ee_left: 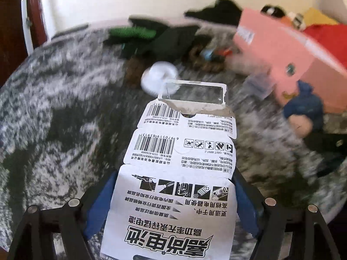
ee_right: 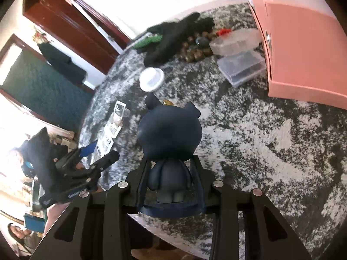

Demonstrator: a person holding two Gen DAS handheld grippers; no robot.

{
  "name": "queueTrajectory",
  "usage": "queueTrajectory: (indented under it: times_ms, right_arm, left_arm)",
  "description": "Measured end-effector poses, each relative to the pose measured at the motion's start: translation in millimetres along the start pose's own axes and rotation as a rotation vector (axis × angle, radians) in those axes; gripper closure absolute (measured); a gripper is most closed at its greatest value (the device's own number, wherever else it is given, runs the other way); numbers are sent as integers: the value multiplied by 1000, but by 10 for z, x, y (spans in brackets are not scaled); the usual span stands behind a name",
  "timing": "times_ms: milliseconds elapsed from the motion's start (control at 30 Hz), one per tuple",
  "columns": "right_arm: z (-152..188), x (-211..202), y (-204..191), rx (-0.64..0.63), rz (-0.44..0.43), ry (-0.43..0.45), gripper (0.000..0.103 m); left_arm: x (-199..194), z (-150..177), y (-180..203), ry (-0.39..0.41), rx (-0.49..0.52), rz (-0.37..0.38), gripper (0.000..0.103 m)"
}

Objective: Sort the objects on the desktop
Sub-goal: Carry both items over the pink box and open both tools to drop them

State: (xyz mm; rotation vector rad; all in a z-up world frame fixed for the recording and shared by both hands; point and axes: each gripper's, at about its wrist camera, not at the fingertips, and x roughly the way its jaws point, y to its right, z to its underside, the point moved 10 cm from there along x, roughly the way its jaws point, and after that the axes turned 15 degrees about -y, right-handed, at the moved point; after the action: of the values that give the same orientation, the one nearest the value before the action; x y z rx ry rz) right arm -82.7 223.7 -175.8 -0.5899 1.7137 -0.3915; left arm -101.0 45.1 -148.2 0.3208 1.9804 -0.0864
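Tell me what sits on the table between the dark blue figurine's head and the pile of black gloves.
A white round lid lies on the speckled table between the dark blue figurine and the black gloves, seen in the right wrist view.

right gripper (ee_right: 171, 173) clasping dark figurine (ee_right: 170, 130), pink box (ee_right: 303, 43)

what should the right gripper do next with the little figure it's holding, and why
Probably carry the dark blue figure toward the pink box and set it down there. The right gripper is shut on the figure's body, holding it upright above the table, and the path to the box looks mostly free.
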Motion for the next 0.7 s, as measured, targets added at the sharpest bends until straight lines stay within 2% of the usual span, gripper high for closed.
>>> queueTrajectory:
  times_ms: [200, 433, 567, 700]
  right_arm:
    - [90, -415, -89, -14, -26, 79, 64]
    - [256, -1200, 72, 3, -7, 218, 64]
    - [294, -1752, 314, 39, 38, 320, 64]
    - [233, -2330, 620, 64, 131, 423, 64]
  left_arm:
    - [-550, -226, 426, 105, 69, 27, 20]
    - [-938, -624, 1155, 186, 177, 92, 20]
    - [-1026, -904, 1676, 212, 249, 123, 20]
    - [-1007, -1274, 2224, 223, 317, 143, 20]
